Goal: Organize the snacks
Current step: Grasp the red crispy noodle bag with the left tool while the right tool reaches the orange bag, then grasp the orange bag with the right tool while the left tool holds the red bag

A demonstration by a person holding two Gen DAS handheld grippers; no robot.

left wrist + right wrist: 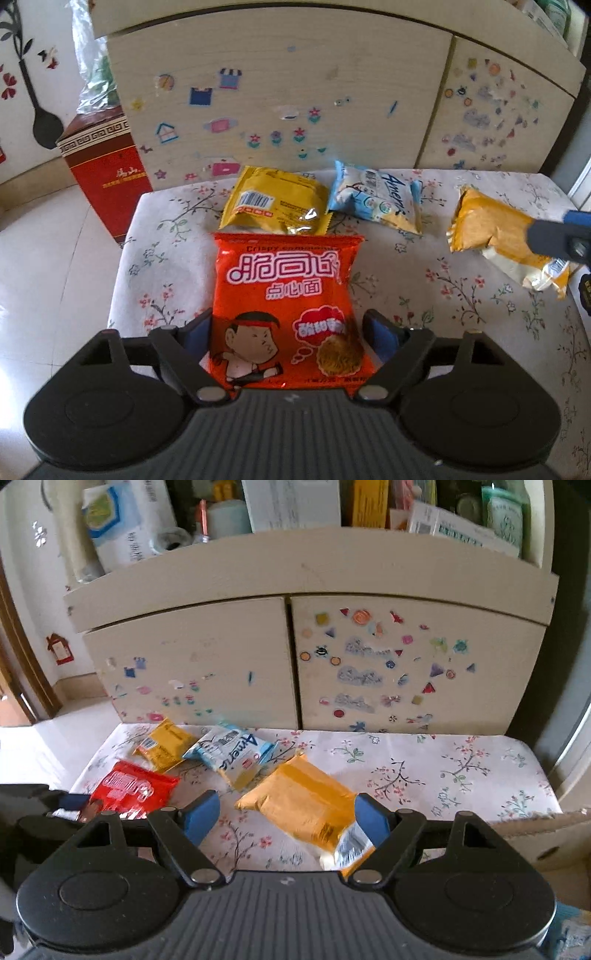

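Left wrist view: the left gripper [288,332] has its fingers spread around the red packet [286,310], the left pad at its edge and the right pad clear of it, so it straddles the packet and does not pinch it. The packet lies flat on the tabletop [424,295]. At its 12 o'clock, just touching, lies the yellow packet [273,203]; at 1 o'clock the blue packet [376,199]; at 3 o'clock, well apart, the orange packet [495,236]. In the right wrist view the right gripper [288,814] also has spread fingers, the orange packet between them, the right pad at or near its edge, no squeeze evident. A cardboard box [546,834] edge shows at 3 o'clock. All four snacks lie loose on the tabletop; none looks sorted, so the task seems barely begun, with both grasps yet to close.
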